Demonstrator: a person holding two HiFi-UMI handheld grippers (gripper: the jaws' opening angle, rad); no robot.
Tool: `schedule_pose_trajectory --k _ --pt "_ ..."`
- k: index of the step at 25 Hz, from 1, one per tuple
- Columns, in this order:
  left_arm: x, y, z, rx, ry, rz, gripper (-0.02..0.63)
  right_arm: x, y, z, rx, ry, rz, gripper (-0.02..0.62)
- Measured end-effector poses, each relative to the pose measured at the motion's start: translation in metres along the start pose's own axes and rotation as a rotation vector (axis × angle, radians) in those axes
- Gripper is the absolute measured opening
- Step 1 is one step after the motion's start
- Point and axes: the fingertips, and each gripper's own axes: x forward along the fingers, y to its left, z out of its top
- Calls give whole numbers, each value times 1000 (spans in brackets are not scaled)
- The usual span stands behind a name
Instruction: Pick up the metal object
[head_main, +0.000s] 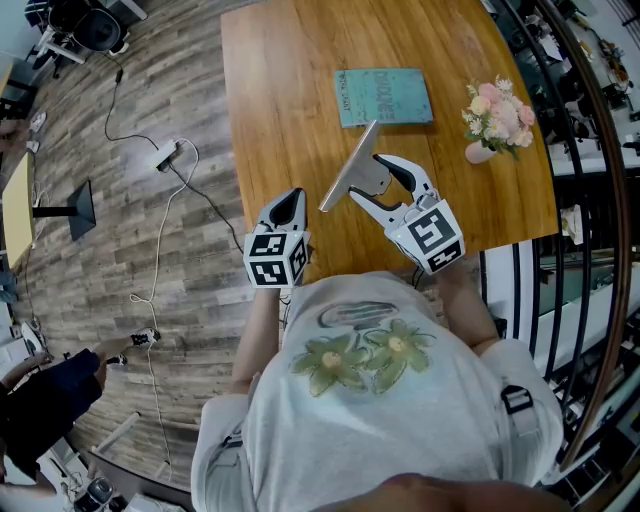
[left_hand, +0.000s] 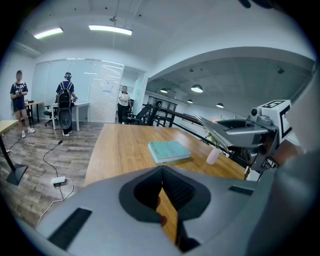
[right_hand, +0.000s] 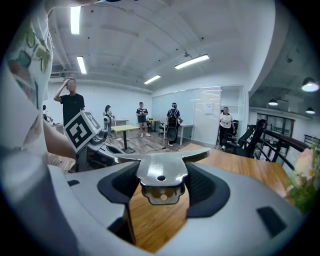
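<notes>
Over the table (head_main: 290, 100), metal object (head_main: 350, 168), clamped in the right gripper (head_main: 376, 180)

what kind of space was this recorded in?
Probably an open-plan office or lab workspace: a glass partition wall under ceiling strip lights, a work desk farther back in the room, and a power strip with its cable trailing across the wood-look floor.
</notes>
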Motion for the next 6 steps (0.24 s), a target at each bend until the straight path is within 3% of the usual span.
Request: schedule_pose_trajectory --k 6 --pt "1 1 1 -2 1 -1 15 0 -2 -5 1 18 -7 288"
